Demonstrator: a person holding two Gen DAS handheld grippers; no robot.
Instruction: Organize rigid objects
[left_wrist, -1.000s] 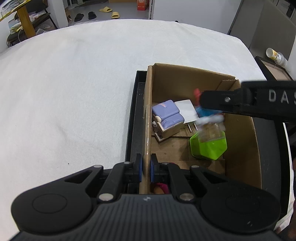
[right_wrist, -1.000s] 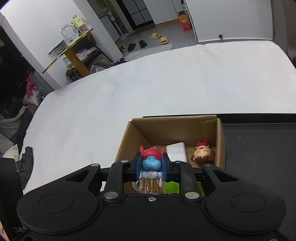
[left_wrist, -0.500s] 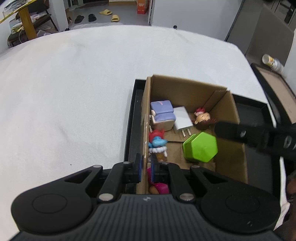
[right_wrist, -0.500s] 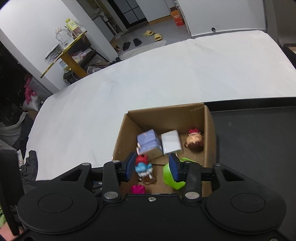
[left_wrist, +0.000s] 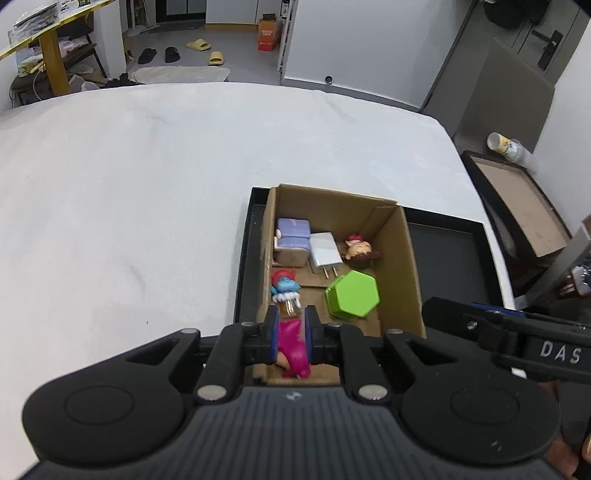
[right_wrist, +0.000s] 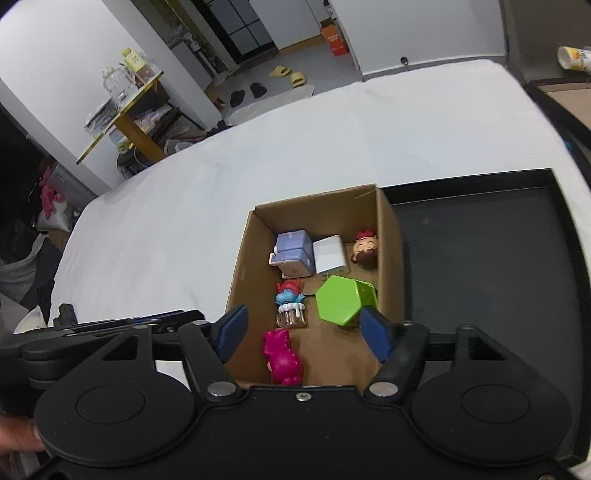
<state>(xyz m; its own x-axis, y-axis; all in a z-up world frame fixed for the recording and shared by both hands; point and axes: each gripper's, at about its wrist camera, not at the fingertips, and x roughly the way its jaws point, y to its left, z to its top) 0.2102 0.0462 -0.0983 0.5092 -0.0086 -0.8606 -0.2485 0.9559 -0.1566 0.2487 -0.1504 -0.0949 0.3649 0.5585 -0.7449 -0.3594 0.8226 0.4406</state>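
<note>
The left gripper (left_wrist: 290, 334) has its fingers a little apart above a pink toy (left_wrist: 293, 349); they frame it, though contact is hard to judge. The right gripper (right_wrist: 301, 332) hangs with its fingers spread wide over the cardboard box (right_wrist: 388, 258) at mid-frame. Inside lie the pink toy (right_wrist: 282, 356), a blue figure (right_wrist: 290, 295), a green hexagonal box (right_wrist: 341, 301), a purple toy (right_wrist: 293, 253), a white charger (right_wrist: 330, 253) and a brown-haired doll head (right_wrist: 365, 251). The box sits on a black tray (right_wrist: 480, 258).
</note>
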